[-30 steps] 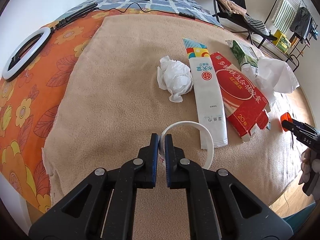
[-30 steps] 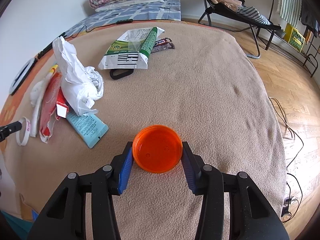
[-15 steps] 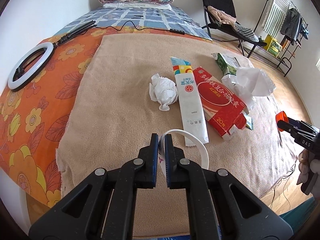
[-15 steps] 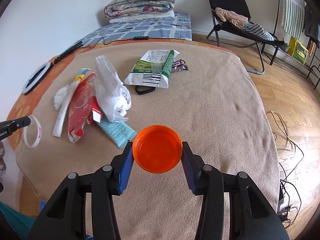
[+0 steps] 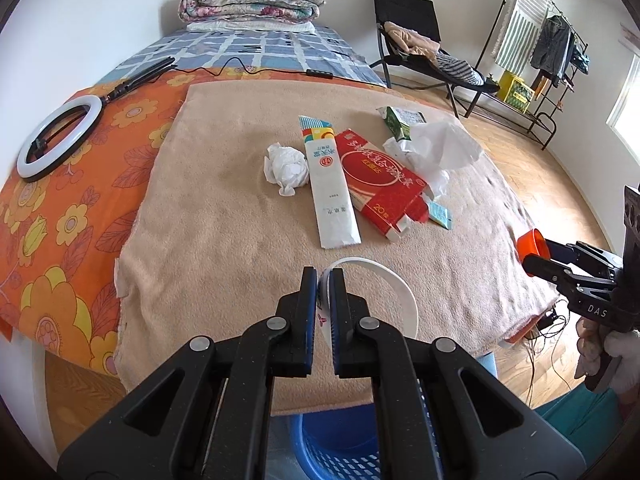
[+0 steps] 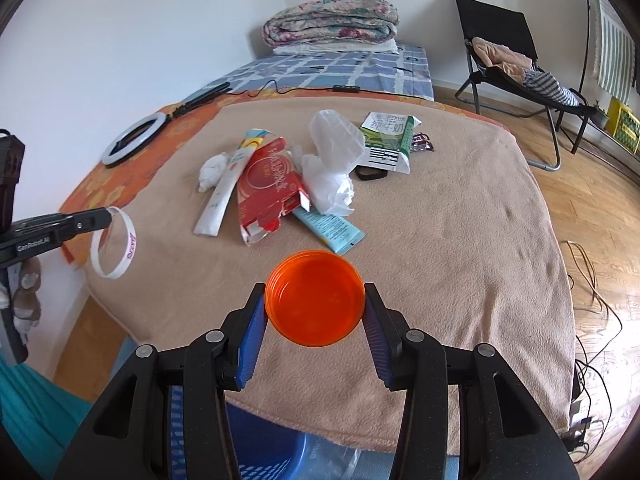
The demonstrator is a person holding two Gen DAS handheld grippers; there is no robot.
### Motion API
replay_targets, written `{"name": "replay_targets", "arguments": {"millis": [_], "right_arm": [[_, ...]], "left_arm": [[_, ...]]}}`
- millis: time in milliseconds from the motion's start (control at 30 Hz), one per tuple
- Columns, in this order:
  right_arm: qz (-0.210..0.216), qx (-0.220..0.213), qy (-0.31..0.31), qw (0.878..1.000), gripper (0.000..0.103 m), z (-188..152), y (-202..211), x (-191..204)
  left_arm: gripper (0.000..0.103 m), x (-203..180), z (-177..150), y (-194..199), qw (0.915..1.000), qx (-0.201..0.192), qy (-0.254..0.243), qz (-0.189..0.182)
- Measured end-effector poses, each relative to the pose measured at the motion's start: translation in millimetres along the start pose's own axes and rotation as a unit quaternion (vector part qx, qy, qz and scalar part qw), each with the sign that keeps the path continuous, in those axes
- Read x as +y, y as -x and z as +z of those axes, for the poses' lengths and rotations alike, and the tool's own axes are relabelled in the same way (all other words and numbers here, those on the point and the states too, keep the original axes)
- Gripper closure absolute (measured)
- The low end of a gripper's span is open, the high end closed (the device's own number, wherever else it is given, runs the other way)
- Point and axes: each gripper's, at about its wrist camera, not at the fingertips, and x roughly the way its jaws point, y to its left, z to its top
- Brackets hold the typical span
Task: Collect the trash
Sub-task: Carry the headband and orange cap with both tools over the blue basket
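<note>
Left tongs (image 5: 324,280) pinch white ring (image 5: 394,286); right tongs (image 6: 315,308) clamp orange cup (image 6: 315,298), seemingly above basket (image 6: 276,458).

The left gripper (image 5: 324,280) pinches a white wristband (image 5: 394,284); beyond it lie wrappers on the blanket (image 5: 224,216), beneath it a blue basket (image 5: 336,440).

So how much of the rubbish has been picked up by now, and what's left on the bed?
Nothing shows as binned yet. In hand: the left gripper pinches a white ring, and the right gripper clamps an orange cup; a blue basket waits below. Left on the blanket: crumpled tissue, white packet, red box, plastic bag, milk carton, blue tube, a small wrapper.
</note>
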Motion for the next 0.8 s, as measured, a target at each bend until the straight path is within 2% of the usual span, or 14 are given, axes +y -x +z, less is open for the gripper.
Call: {"name": "replay_targets", "arguments": {"millis": [167,433,800], "right_arm": [[0.017,0.003,0.018,1.0,0.058,-17.5,10.6,20.6],[0.056,0.038,0.028,0.997,0.058,-53.5,9.9,49.2],[0.074,0.086,0.046,0.992,0.058,-92.7,-5.5,71.2]], "left_arm": [[0.099,-18.3,-23.5,8.4,0.9997,0.004,-0.02,-0.008],[0.099,-43.5,-60.5,8.6,0.9982,0.028,-0.048,-0.024],[0.099,-44.2,-101.0,-11.2,0.995,0.077,-0.059,-0.021]]}}
